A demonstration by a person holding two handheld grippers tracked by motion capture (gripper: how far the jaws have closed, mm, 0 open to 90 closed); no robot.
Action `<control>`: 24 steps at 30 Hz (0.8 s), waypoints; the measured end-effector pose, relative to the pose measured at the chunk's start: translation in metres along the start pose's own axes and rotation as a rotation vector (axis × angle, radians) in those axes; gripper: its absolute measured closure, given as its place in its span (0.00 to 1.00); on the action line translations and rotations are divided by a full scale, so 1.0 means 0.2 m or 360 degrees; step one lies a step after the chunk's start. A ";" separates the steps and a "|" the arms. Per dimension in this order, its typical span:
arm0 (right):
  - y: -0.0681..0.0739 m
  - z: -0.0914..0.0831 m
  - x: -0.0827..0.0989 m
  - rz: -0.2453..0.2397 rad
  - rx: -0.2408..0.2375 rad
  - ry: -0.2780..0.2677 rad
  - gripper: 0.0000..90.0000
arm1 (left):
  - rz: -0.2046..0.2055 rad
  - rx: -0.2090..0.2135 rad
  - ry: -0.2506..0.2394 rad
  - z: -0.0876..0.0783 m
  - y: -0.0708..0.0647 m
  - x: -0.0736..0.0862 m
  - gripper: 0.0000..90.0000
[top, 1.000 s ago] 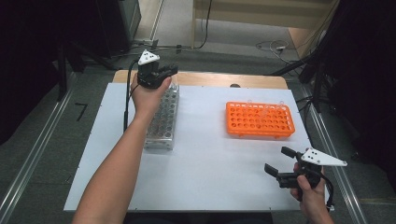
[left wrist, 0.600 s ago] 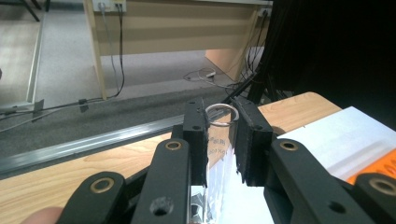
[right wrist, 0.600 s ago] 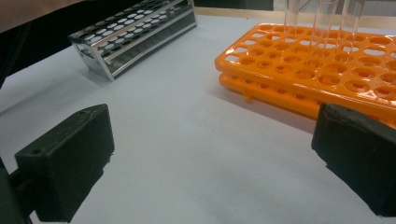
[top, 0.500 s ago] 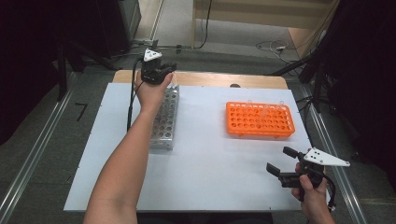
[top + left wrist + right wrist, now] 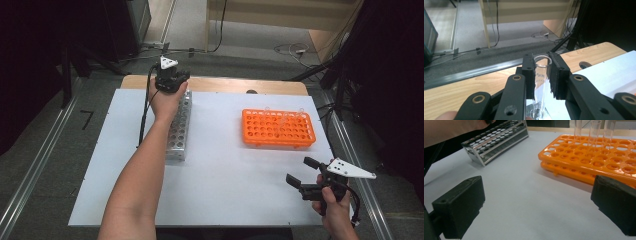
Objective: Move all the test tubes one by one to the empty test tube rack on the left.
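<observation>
White tabletop [image 5: 225, 185], wooden edge [image 5: 225, 85], grey floor [image 5: 45, 155]

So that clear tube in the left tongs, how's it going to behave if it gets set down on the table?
The clear tube looks like thin glass, so probably fragile and slippery between the left tongs. Being round and smooth, it would likely roll if laid flat. Narrow and tall, it would probably tip unless dropped into the metal rack.

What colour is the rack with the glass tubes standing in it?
Bright orange rack, clearest in the high view.

Two racks [image 5: 278, 128] [image 5: 179, 125], four glass tubes [image 5: 594, 135] [image 5: 541, 82], two tongs [image 5: 172, 85] [image 5: 300, 172]
</observation>
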State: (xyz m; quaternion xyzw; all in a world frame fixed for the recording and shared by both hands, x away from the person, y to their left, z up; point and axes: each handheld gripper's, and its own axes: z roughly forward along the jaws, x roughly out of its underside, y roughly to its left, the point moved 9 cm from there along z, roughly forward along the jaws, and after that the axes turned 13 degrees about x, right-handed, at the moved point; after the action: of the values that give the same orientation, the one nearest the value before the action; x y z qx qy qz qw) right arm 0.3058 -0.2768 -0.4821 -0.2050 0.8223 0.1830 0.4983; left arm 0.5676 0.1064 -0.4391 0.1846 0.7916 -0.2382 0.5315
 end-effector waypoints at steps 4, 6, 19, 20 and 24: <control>0.00 -0.01 0.00 0.0002 0.0002 -0.0004 0.00 | 0.0002 0.0002 0.0032 0.01 0.00 0.04 0.84; -0.01 0.00 0.00 0.0000 0.0006 -0.0004 0.00 | -0.0003 0.0012 0.0043 0.02 0.00 0.05 0.84; 0.00 0.00 0.00 -0.0005 0.0001 0.0001 0.00 | -0.0004 -0.0007 0.0152 0.04 0.01 0.13 0.84; 0.00 0.00 0.00 0.0000 0.0001 0.0003 0.00 | -0.0009 -0.0008 0.0158 0.04 0.01 0.13 0.84; 0.00 0.00 0.00 -0.0001 0.0004 -0.0001 0.00 | -0.0031 0.0002 0.0200 0.05 0.01 0.15 0.84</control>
State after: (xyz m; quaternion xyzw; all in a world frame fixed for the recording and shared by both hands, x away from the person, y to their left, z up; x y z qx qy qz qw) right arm 0.3058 -0.2770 -0.4826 -0.2047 0.8224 0.1818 0.4988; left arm 0.5653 0.1030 -0.4697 0.1919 0.8250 -0.2317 0.4784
